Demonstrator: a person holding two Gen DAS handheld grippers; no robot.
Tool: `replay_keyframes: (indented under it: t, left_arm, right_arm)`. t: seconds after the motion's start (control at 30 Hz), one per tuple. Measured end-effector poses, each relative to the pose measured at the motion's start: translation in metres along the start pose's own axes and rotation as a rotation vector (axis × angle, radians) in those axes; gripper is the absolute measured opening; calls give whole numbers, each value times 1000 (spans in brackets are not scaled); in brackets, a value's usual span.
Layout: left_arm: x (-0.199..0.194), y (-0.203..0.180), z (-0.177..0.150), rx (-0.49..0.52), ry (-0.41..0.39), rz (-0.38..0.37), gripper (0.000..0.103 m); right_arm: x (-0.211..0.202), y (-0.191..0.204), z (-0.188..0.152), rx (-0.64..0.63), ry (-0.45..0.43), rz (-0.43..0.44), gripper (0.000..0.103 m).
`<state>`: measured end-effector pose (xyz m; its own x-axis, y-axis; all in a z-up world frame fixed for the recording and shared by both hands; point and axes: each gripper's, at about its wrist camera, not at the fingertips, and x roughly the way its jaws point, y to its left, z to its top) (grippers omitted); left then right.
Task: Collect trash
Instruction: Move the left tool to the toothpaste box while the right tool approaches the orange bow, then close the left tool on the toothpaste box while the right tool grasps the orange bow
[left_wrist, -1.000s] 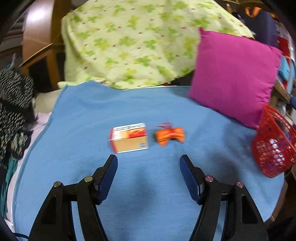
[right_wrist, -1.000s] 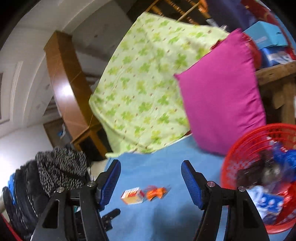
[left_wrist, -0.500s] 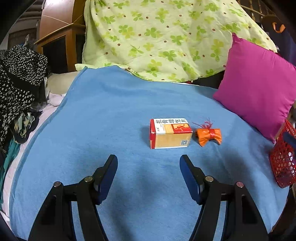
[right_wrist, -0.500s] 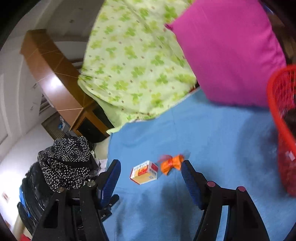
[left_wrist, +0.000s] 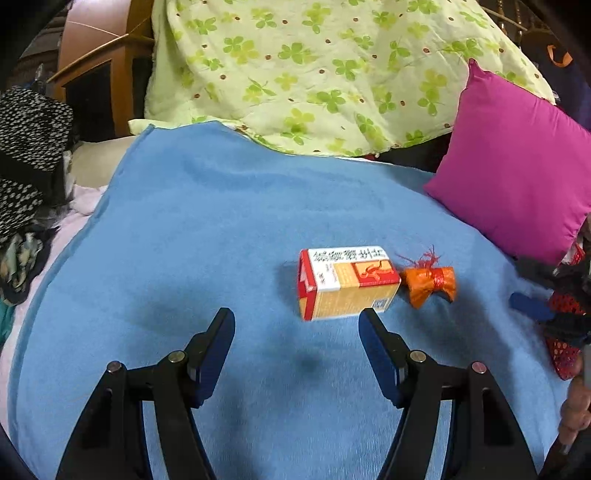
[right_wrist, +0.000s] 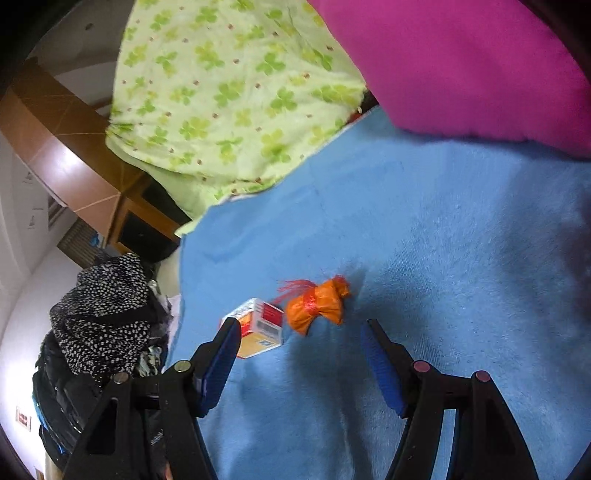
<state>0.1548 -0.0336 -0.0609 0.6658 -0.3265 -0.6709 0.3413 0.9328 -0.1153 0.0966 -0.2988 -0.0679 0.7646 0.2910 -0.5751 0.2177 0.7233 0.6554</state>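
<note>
Basically nothing of what's in view is collected yet: both trash items lie loose on the blue blanket (left_wrist: 229, 221), neither gripped.

Left wrist view: left gripper (left_wrist: 296, 325) has its jaws moderately wide, nothing betw. them. The cardboard box (left_wrist: 347, 282) lies flat on the blanket at approx. 1 o'clock from the jaw gap, just beyond the tips; its near right corner sits right beside the right fingertip, can't tell if touching. The orange wrapped bundle (left_wrist: 430, 286), tied w/ red string, lies just beside the box at its 3 o'clock, outside the jaw line. At 3 o'clock of the frame edge, bits of a red mesh basket (left_wrist: 565, 350) show, partly hidden by dark hardware, prob. the other gripper; contents can't be made out here. Pink cushion (left_wrist: 524, 166) at 2 o'clock, green clover quilt (left_wrist: 314, 70) at 12.

Right wrist view: right gripper (right_wrist: 301, 330) also moderately wide, empty. The bundle (right_wrist: 317, 304) lies at 12 o'clock of the gap, just past the tips and roughly centred betw. them, so it looks like this hand's target. The box (right_wrist: 258, 328) lies at 10 o'clock, partly hidden behind the left fingertip. Basket not in this view.

Left to do, by my read: close on each item, lift, carry to the basket, drop.
</note>
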Motion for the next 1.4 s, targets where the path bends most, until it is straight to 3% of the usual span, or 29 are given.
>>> replay_keyframes:
  t: [0.3,0.53,0.67,0.8,0.87,1.0,1.2,1.4]
  left_arm:
    - [42,5,27,-89,-1,-177,71]
    - [81,35,42,-335,35,-305,71]
    - [95,40,42,-373,49,-330,71]
    - [105,35,41,-375,85,-388,71]
    - [106,31,40,-367,100,-416,71]
    - [106,23,38,-350,135,-468,71]
    - [96,13,36,-293,174,-542,71]
    - [80,-6,26,-198,217,-600,71]
  right_arm:
    - [5,3,-3,0,8,14,71]
    - [24,3,3,-7,6,15,71]
    - [36,2,11,-24,-19,10,71]
    - [50,-3,21,-30,-38,-13,71]
    - [56,-4,25,-31,-43,-27,60]
    - [73,-10,33,-19,-18,-31,52]
    - [96,-17,36,-34,110,-23,48]
    - [89,-20,34,-81,196,5,48]
